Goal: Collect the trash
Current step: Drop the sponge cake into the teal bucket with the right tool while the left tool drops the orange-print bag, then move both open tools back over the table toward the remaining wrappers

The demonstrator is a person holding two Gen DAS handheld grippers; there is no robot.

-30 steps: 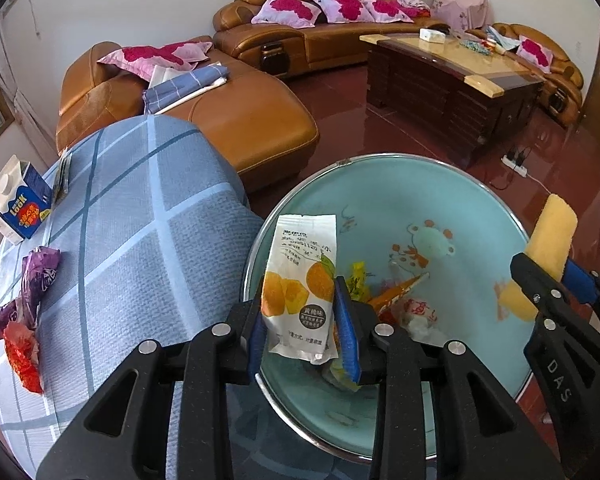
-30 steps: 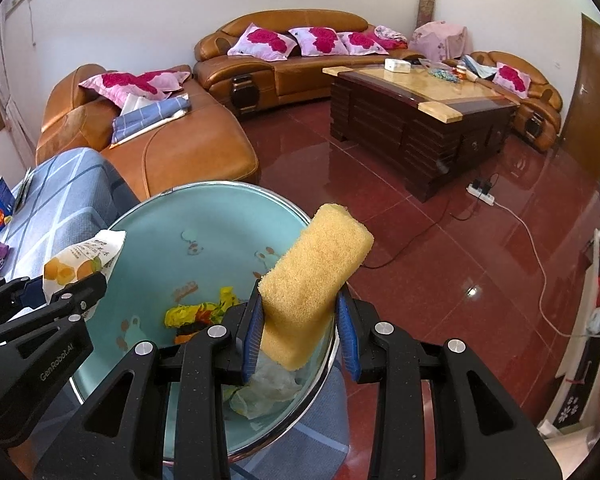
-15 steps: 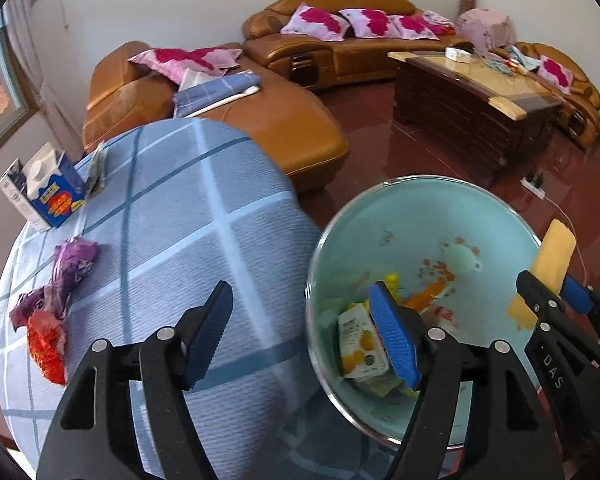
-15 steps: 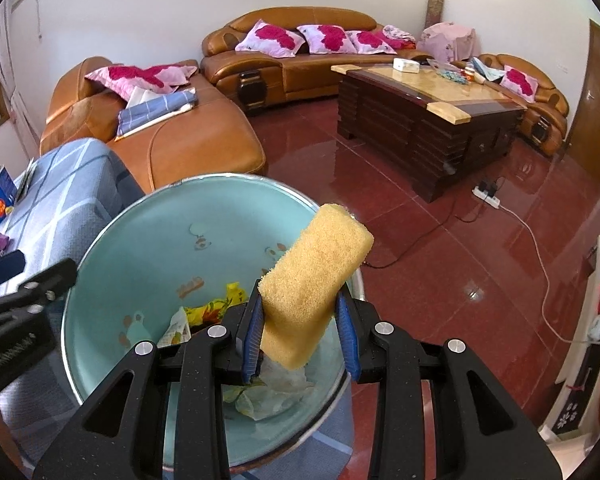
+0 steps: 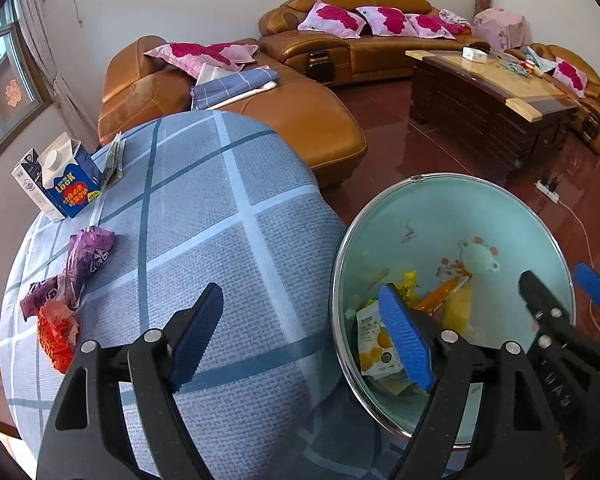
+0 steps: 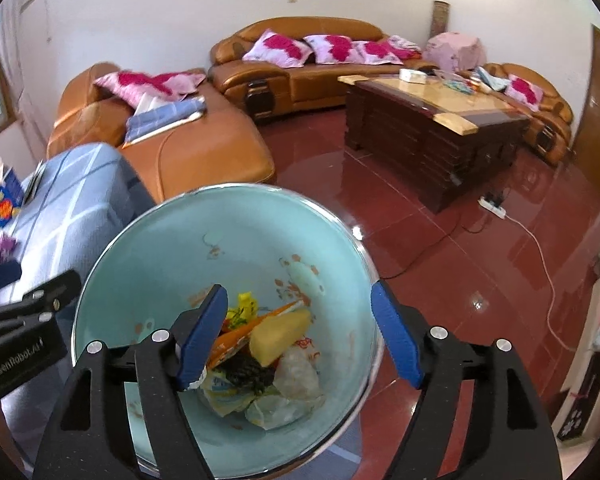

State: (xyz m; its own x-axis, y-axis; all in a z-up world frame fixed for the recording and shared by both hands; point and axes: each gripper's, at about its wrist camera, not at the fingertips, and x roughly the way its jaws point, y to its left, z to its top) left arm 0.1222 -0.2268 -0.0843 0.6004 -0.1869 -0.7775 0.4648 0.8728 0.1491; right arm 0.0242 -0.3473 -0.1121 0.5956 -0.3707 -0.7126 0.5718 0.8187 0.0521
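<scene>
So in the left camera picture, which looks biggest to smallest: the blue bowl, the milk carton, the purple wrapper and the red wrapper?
1. Blue bowl, by far.
2. Milk carton.
3. Purple wrapper and red wrapper look about alike, so no ranking.

Both point steeply downward, side by side. The left gripper and right gripper have just been opening; nothing sits between their jaws.
</scene>
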